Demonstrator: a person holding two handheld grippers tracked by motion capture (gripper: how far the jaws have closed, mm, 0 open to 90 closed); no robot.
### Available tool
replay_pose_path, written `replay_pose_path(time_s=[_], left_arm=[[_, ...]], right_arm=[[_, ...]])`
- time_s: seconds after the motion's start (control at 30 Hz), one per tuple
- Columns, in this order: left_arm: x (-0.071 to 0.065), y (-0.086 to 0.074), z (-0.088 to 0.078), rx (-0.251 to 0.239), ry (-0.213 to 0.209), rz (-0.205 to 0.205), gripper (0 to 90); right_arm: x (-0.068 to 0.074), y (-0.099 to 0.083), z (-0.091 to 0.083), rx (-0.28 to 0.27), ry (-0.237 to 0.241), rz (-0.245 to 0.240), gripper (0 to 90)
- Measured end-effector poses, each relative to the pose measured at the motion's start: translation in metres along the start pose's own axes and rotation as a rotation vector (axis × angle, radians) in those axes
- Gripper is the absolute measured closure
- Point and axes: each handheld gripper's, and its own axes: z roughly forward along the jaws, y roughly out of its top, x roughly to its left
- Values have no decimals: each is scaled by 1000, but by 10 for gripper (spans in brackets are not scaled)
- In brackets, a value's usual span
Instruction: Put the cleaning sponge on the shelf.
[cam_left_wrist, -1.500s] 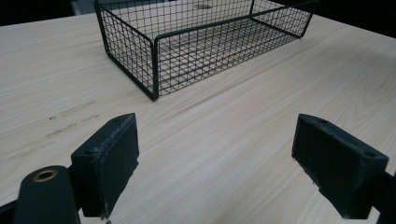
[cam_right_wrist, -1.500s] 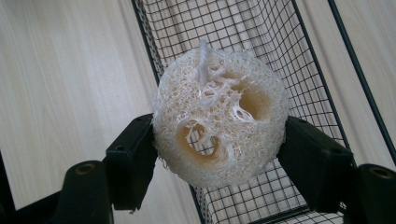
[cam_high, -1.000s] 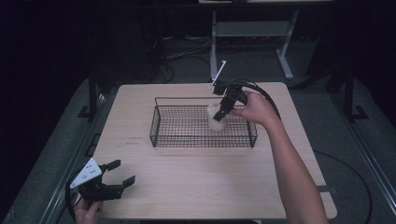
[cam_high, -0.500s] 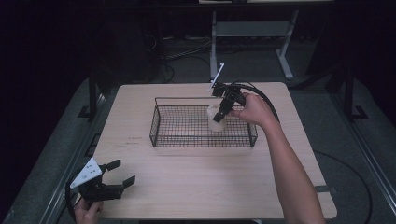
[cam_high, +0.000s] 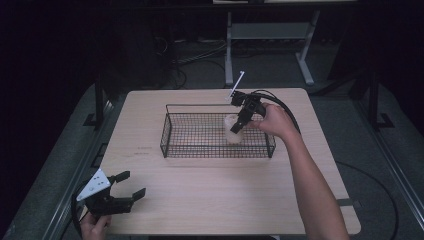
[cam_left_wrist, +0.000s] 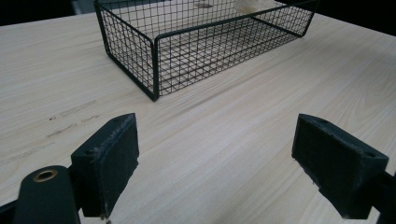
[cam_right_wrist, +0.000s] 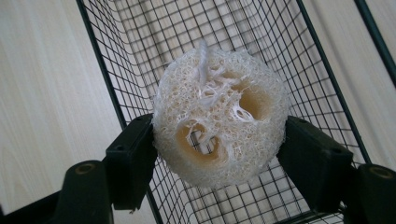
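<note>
A pale round loofah sponge with holes through it is clamped between the black jaws of my right gripper. In the high view that right gripper hangs over the right part of the black wire basket, with the loofah sponge down inside it. My left gripper rests at the table's near left corner, open and holding nothing. In the left gripper view its jaws stand wide apart over bare wood, well short of the wire basket.
The light wooden table has free surface in front of and left of the basket. A cable loops from the right gripper. Beyond the table's far edge stand a white frame and floor cables.
The right gripper with the loofah has shifted only slightly over the basket. The left gripper has stayed put.
</note>
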Motion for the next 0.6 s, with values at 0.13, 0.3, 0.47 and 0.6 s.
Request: replay_pose_path(time_s=[0.13, 0.3, 0.47, 0.6], left_arm=[[0, 0, 0, 2, -2, 4, 141], [0, 0, 0, 3, -2, 1, 141], [0, -1, -1, 1, 1, 6, 140], [0, -1, -1, 4, 0, 3, 141]], right_arm=[[-2, -7, 3, -15, 10, 12, 290], [-4, -12, 8, 0, 10, 20, 290], [-5, -13, 11, -2, 11, 22, 290], [-7, -18, 15, -19, 19, 34, 290]])
